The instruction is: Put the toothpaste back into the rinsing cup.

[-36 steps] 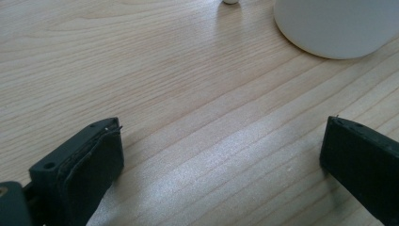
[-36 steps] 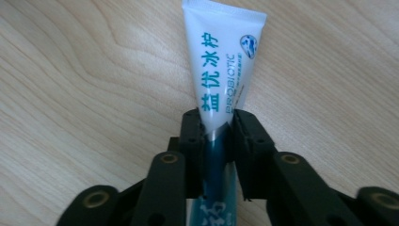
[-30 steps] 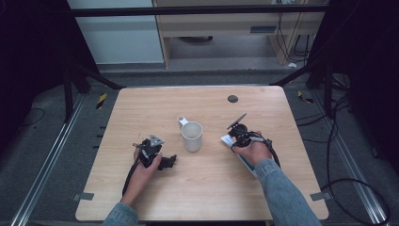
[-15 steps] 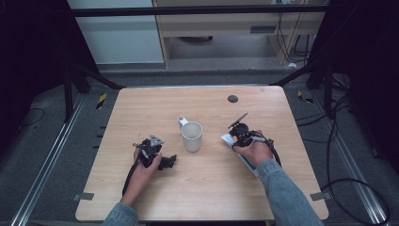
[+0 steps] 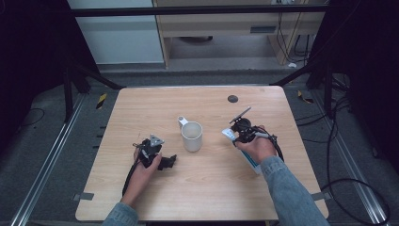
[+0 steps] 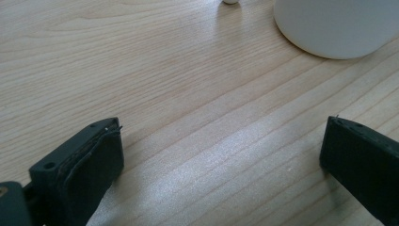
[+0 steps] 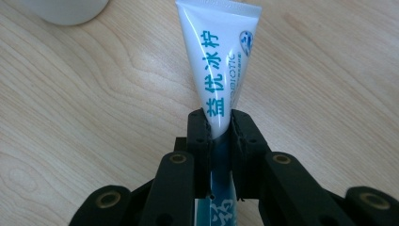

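On the wooden table [image 5: 207, 188], seen from above, a white mug [image 5: 192, 136] stands near the middle with its handle pointing far-left. The left gripper [image 5: 165, 162] lies near and left of the mug, held by the left hand [image 5: 143, 165]. The right gripper [image 5: 239, 135] sits to the mug's right in the right hand [image 5: 256, 148], over a white toothpaste tube [image 5: 229, 134].

Along the left gripper view, the black jaws stand wide apart over bare wood, with the mug's base [image 6: 336, 26] beyond them at far right.

Through the right gripper view, the jaws are clamped on the tube [image 7: 219, 66], its flat crimped end pointing away, blue lettering along it.
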Action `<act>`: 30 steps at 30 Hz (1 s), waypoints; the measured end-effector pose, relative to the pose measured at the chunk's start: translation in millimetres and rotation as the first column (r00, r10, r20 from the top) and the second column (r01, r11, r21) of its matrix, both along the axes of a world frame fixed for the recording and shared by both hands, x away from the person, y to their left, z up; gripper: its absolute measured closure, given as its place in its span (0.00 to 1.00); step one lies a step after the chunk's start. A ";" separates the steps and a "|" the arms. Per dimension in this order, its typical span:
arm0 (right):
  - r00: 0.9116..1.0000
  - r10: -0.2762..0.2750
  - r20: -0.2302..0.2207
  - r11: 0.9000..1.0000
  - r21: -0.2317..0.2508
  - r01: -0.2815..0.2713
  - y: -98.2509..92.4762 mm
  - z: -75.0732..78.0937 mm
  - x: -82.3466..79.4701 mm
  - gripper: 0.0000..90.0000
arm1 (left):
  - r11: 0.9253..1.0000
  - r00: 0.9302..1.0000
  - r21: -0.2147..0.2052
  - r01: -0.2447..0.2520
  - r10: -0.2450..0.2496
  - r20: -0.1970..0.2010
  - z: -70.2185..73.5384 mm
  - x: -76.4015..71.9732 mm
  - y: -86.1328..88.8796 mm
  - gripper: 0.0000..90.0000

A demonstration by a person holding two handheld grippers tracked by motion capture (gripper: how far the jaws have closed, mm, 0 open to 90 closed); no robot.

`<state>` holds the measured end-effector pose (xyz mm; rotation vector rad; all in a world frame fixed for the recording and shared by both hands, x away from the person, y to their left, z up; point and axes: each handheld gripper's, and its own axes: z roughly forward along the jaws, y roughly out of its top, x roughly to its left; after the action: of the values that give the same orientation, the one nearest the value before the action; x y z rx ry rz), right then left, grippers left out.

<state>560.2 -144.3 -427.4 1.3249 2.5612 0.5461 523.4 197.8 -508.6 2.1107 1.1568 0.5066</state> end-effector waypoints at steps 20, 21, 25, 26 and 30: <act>0.999 -0.026 0.040 1.000 0.013 0.025 -19.8 25.8 -2.6 0.89 | 1.000 1.000 0.000 0.000 0.000 0.000 0.0 0.0 0.0 0.00; 0.999 -0.025 0.043 1.000 0.009 0.024 -20.1 27.6 -2.9 0.89 | 1.000 1.000 0.000 0.000 0.000 0.000 0.0 0.0 0.0 0.00; 0.998 -0.028 0.056 1.000 0.012 0.027 -21.2 36.9 -3.2 0.89 | 1.000 1.000 0.000 0.000 0.000 0.000 0.0 0.0 0.0 0.00; 0.998 -0.022 0.061 1.000 0.013 0.021 -21.8 39.0 -3.0 0.89 | 1.000 1.000 0.000 0.000 0.000 0.000 0.0 0.0 0.0 0.00; 0.997 -0.026 0.078 1.000 0.019 0.024 -22.5 46.8 -3.4 0.89 | 1.000 1.000 0.000 0.000 0.000 0.000 0.0 0.0 0.0 0.00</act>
<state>556.7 -166.8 -380.6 1.3124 2.4790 0.6051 523.4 197.8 -508.6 2.1106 1.1569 0.5067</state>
